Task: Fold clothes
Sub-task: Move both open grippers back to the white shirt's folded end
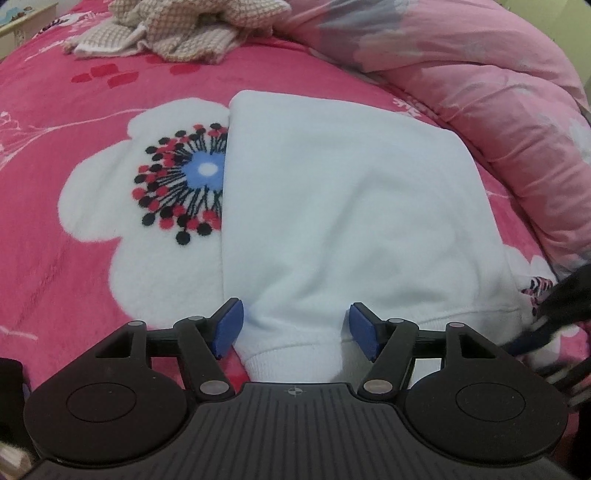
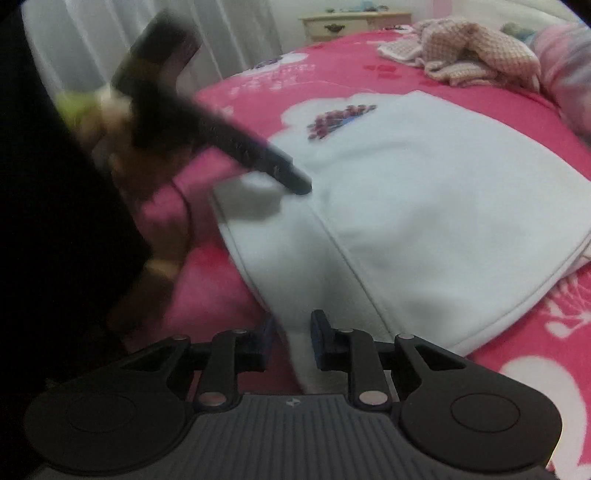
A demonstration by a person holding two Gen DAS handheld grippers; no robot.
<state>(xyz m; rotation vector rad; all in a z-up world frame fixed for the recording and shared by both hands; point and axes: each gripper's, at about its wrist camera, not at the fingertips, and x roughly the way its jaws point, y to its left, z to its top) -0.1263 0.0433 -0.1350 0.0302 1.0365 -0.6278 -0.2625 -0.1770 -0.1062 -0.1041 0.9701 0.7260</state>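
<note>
A white sweatshirt (image 1: 351, 206) lies folded flat on the pink bed blanket (image 1: 55, 147). Its ribbed cuff (image 1: 291, 358) sits between the blue pads of my left gripper (image 1: 295, 332), which stands open with clear gaps on both sides. In the right wrist view the same sweatshirt (image 2: 424, 206) spreads ahead, and a near corner of it runs between the pads of my right gripper (image 2: 291, 339). Those jaws stand narrowly apart, with pink showing beside the cloth. The left gripper (image 2: 291, 181) shows blurred over the garment's left edge, held by a hand (image 2: 122, 140).
A crumpled beige knit garment (image 1: 177, 33) (image 2: 476, 51) lies at the far side of the bed. A bunched pink quilt (image 1: 498, 92) lines the right side. A cream bedside cabinet (image 2: 354, 22) and a pale curtain (image 2: 221, 37) stand beyond the bed.
</note>
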